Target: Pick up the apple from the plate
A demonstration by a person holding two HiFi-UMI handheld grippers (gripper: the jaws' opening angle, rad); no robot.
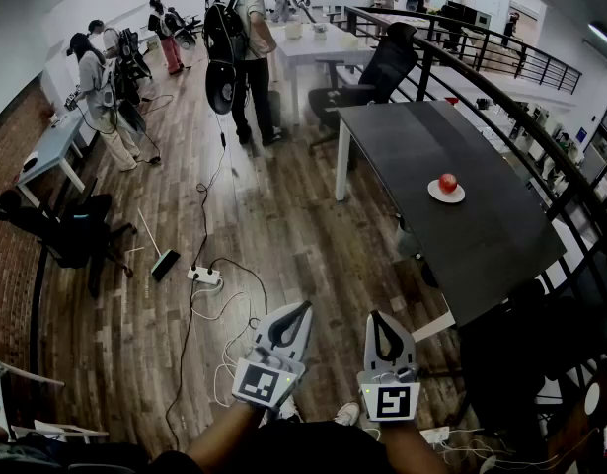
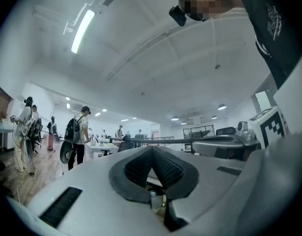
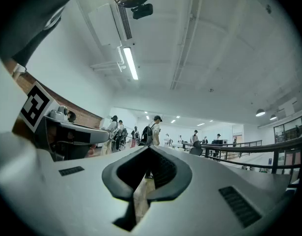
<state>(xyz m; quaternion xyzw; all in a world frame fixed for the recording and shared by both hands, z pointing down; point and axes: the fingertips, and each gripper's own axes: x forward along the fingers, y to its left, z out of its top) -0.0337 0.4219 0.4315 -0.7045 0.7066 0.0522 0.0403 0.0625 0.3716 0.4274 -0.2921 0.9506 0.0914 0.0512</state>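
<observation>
Crossing floor (image 1: 273, 215) — cables (image 1: 203, 227); apple (image 1: 447, 183) on plate (image 1: 459, 197).

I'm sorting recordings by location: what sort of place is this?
Probably an open-plan office or lab: a dark table, a wheeled office chair, a power strip with cables on the wood floor, and people standing about.

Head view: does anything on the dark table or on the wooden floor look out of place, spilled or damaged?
Nothing odd on the table: the apple sits on its plate. On the floor, loose cables trail to a power strip, and a broom lies flat beside it.
</observation>
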